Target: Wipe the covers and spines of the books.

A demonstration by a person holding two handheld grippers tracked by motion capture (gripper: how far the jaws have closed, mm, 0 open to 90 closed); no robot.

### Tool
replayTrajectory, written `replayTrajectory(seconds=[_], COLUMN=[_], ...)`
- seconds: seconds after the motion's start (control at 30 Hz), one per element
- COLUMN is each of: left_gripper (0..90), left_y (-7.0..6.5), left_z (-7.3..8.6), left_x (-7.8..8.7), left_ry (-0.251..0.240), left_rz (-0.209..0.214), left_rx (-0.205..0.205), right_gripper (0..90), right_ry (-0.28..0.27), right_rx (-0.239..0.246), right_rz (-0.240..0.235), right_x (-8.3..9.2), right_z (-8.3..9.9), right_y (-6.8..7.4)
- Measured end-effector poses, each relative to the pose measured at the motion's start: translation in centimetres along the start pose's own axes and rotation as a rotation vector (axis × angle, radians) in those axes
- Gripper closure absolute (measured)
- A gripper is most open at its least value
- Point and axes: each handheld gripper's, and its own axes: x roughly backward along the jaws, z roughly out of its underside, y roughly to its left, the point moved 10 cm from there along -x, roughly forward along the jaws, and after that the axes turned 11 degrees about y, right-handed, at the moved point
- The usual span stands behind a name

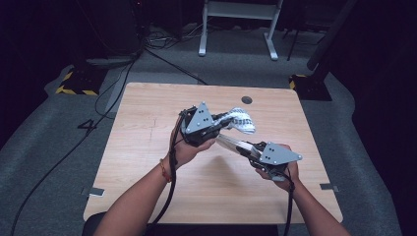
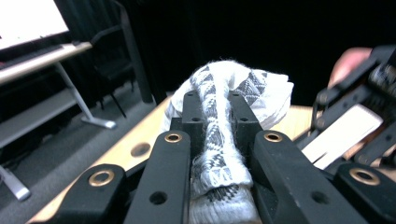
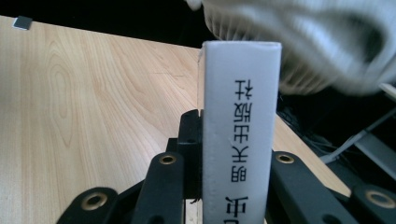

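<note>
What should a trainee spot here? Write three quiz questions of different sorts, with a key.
1. Multiple choice: what do the left tongs hold? A) a white cloth with a grey pattern B) a cup C) a pen
2. True or false: the right tongs are clamped on a white book with printed characters on its spine.
3. Fill in: in the high view, cloth and book are both held above the wooden ____.

Key: 1 A; 2 true; 3 table.

Left tool [image 1: 227,118] clamped, right tool [image 1: 236,145] clamped
</note>
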Motion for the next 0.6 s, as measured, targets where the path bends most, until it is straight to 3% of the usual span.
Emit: replayTrajectory(seconds=[0.03,0.17,0.27,0.4,0.5,0.6], left_gripper=[81.1,81.1,81.0,80.9,80.8,80.8], left_y=[0.0,-0.1,0.6,1.2,1.9,2.4], left_z=[0.5,1.7,4.0,5.4,7.2,8.0], left_x=[-0.3,-0.7,-1.0,-0.8,-0.5,-0.3], left_ry=[0.032,0.086,0.165,0.184,0.217,0.233], left_rz=[0.018,0.059,0.088,0.111,0.105,0.102], left_rx=[-0.001,-0.003,0.014,0.049,0.074,0.090], right_gripper=[75.5,75.5,75.5,75.5,75.4,75.4], right_ry=[-0.005,-0.006,-0.002,0.009,0.020,0.026], right_rx=[0.019,0.049,0.060,0.072,0.107,0.123], right_rz=[0.001,0.009,0.009,0.002,0.005,0.005], right_x=[0.1,0.4,0.6,0.5,0.4,0.4], right_z=[-0.2,-0.3,0.0,0.2,0.2,0.1], right_y=[0.2,0.4,0.3,0.6,1.0,1.3])
